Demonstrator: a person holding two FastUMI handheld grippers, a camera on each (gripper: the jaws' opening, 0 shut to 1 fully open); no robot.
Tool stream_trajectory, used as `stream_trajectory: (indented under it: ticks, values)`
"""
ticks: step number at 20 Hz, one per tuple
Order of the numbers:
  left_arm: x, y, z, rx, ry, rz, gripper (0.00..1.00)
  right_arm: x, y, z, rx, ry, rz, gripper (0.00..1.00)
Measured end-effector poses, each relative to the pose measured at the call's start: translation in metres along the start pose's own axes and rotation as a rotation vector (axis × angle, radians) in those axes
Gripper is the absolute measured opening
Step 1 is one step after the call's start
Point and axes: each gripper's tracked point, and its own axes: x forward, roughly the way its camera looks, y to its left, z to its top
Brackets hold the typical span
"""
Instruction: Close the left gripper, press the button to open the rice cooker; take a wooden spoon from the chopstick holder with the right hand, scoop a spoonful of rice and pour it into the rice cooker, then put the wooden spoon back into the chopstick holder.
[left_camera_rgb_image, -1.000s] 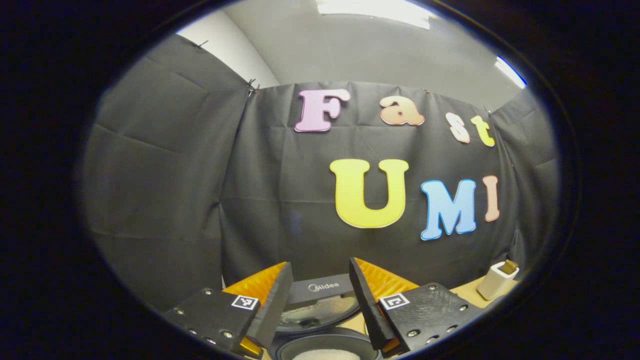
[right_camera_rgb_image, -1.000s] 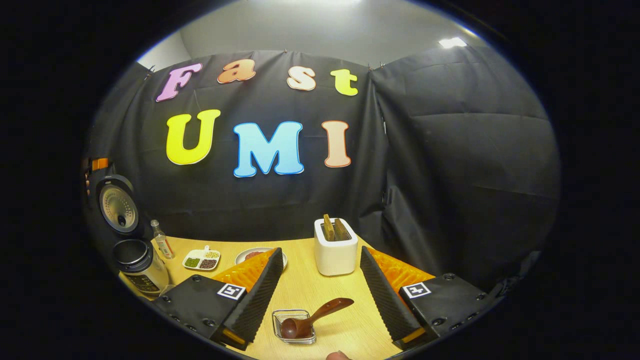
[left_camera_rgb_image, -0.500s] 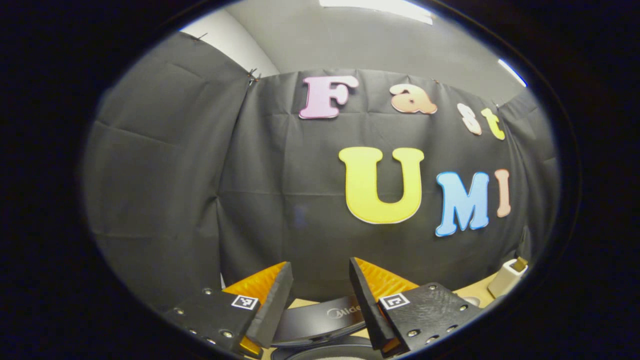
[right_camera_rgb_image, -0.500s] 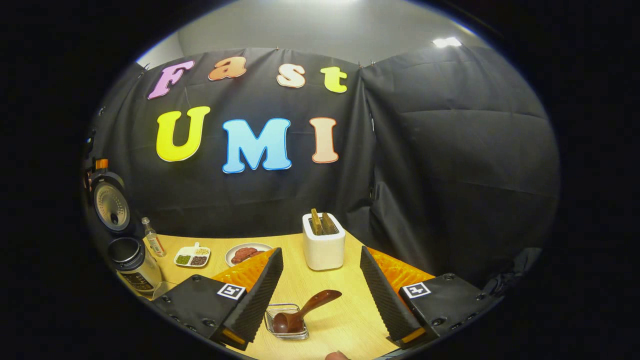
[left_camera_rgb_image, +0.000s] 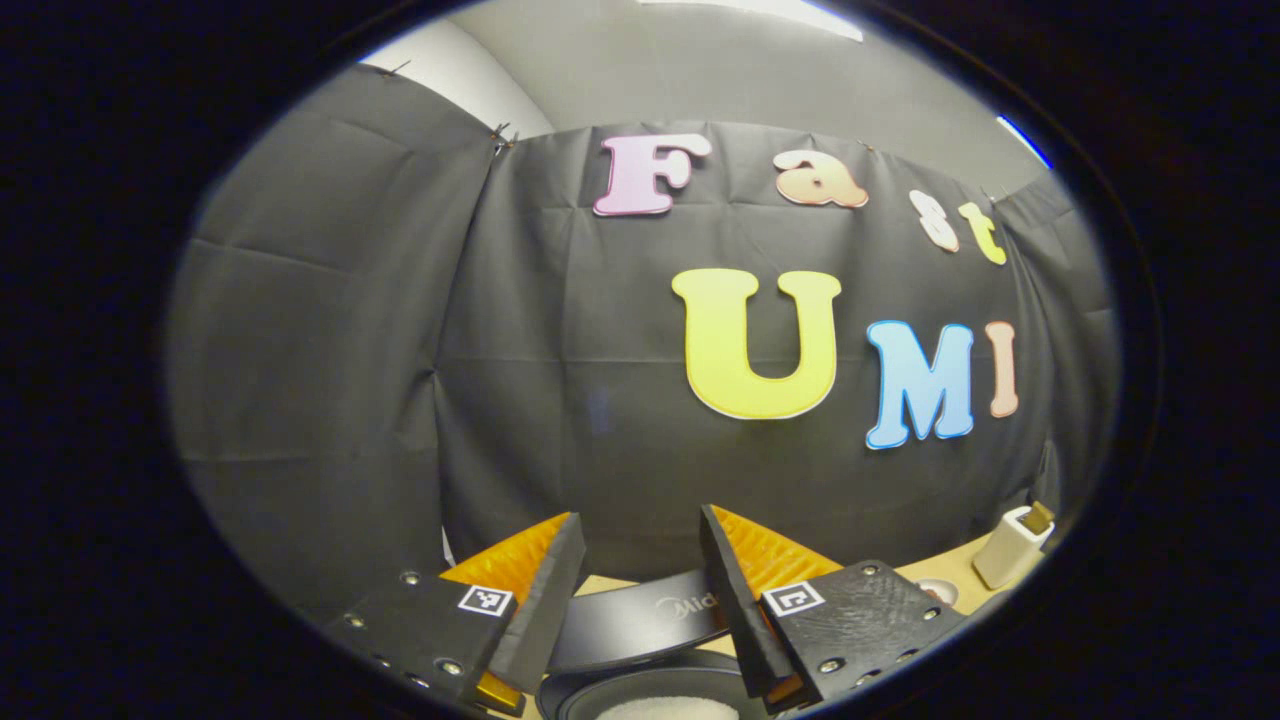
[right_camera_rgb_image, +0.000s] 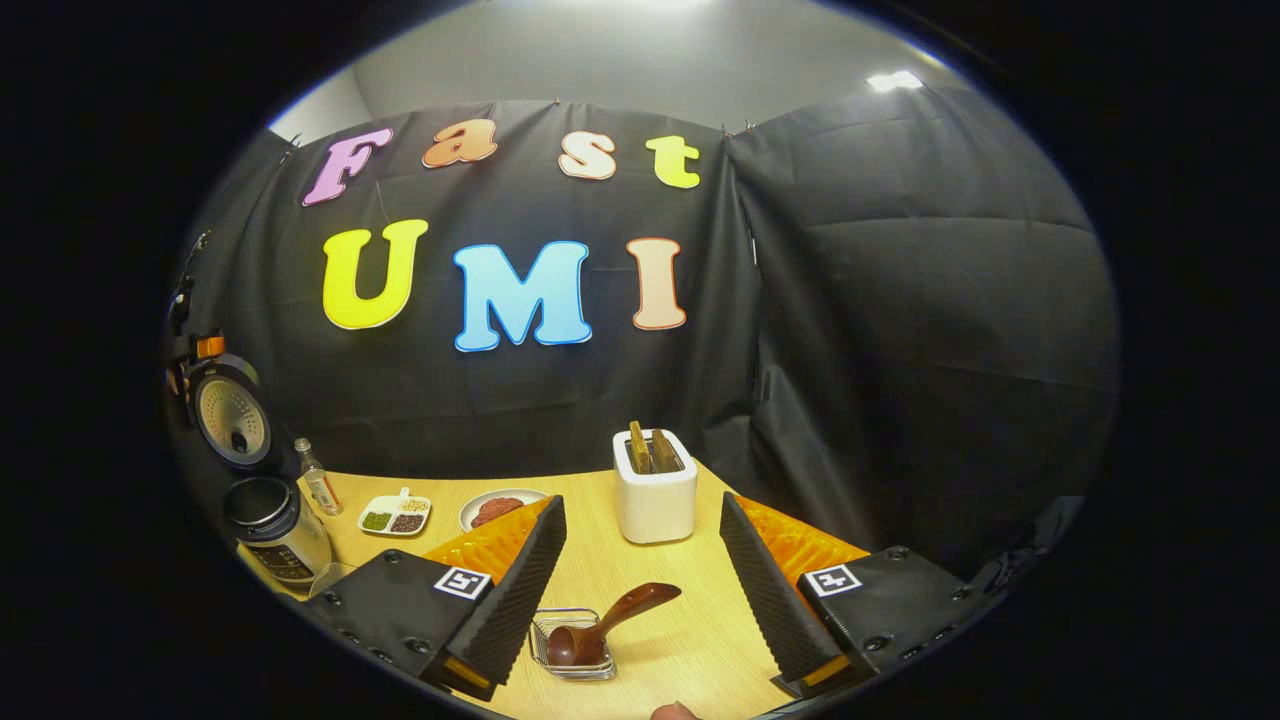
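Wooden spoon (right_camera_rgb_image: 612, 622) lies just ahead between the right gripper (right_camera_rgb_image: 637, 590) jaws, which stand wide and empty; bowl end sits in a small clear dish (right_camera_rgb_image: 572, 647), handle slanting up toward the right. Chopstick holder (right_camera_rgb_image: 655, 486) stands farther along the worktop (right_camera_rgb_image: 690, 640), straight ahead. Rice cooker (right_camera_rgb_image: 262, 515) sits far left, lid up. Left gripper (left_camera_rgb_image: 640, 590) jaws are parted, empty, above the cooker pot holding rice (left_camera_rgb_image: 655, 708). Right hand is nearer the spoon.
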Motion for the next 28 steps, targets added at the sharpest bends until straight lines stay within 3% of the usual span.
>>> stream_trajectory:
  ticks: [1,3,4,16,28]
  values:
    - [-0.004,-0.002,-0.002,0.0,-0.001,0.001,0.77,0.0,-0.001,-0.001,0.0,0.002,0.006,0.93]
    - [-0.013,-0.007,-0.008,0.006,0.001,0.003,0.77,-0.001,-0.003,0.0,0.005,0.002,0.02,0.93]
    - [-0.019,-0.01,-0.009,0.006,0.003,0.003,0.77,0.0,-0.004,0.001,0.005,0.002,0.028,0.98]
    - [-0.079,-0.038,-0.062,-0.009,0.071,-0.001,0.75,-0.011,-0.019,0.01,-0.02,-0.014,0.11,0.98]
    - [-0.113,-0.054,-0.116,-0.003,0.131,-0.005,0.77,-0.022,-0.038,0.007,-0.018,-0.006,0.134,0.98]
